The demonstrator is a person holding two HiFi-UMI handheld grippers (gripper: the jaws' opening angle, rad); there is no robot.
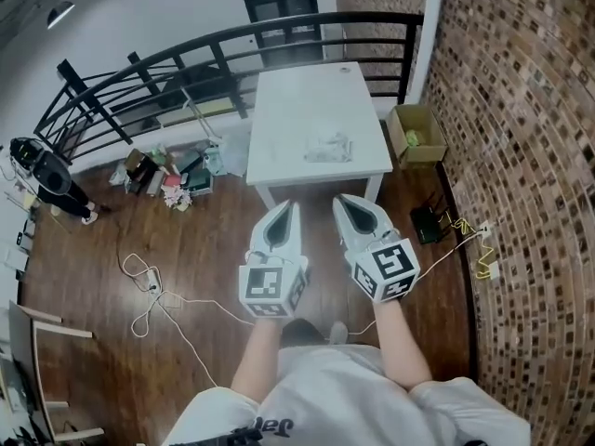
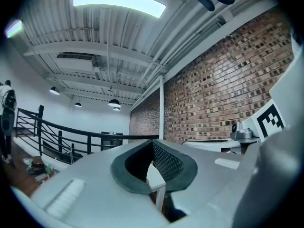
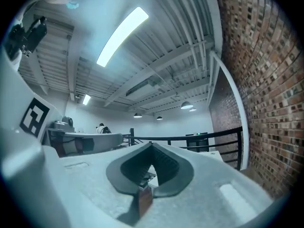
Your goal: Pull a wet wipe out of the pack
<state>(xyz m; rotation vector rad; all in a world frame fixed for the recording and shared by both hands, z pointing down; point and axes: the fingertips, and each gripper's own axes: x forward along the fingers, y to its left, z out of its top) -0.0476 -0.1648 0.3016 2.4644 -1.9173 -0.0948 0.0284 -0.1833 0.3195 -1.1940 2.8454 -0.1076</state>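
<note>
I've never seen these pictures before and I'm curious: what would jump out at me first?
Two pointy grey grippers, the left gripper and the right gripper, stick out side by side in the middle of the head view, both shut and empty. Just ahead stands a white table with a small wipe pack on it, and a big brick wall fills the right side.

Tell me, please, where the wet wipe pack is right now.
In the head view the wet wipe pack lies on the white table, toward its near right side, left of the cardboard box.
</note>
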